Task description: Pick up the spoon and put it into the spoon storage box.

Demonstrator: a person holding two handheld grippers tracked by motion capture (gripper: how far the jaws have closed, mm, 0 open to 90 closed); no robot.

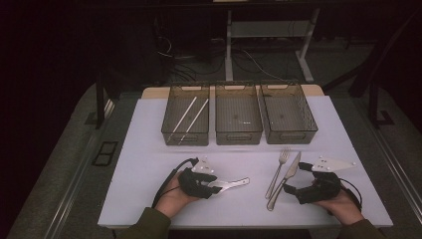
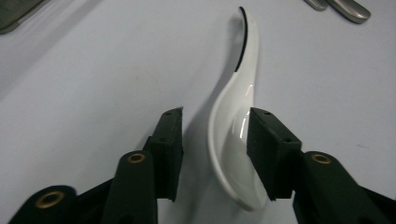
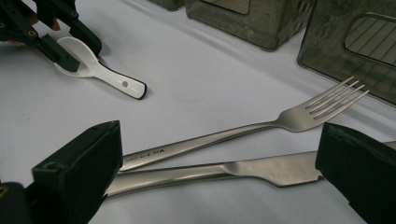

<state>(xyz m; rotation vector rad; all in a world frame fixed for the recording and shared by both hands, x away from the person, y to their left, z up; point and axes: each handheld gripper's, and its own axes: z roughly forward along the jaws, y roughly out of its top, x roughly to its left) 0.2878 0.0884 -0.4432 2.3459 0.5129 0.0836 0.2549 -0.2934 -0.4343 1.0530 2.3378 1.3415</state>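
Now my left gripper (image 1: 215, 183), lower left of centre, straddles the white ceramic spoon's (image 2: 233, 135) bowl, one pad touching, the other apart. Lower right, my right gripper (image 1: 293, 179) stands wide open around the fork (image 3: 224, 135) and knife (image 3: 243, 170) handles.

L gripper (image 1: 211, 182): jaws part-closed, low | R gripper (image 1: 294, 178): jaws wide, low

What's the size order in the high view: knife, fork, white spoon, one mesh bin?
1. Mesh bin
2. Knife and fork: look about equal, not ranked
3. White spoon, partly hidden by the left gripper
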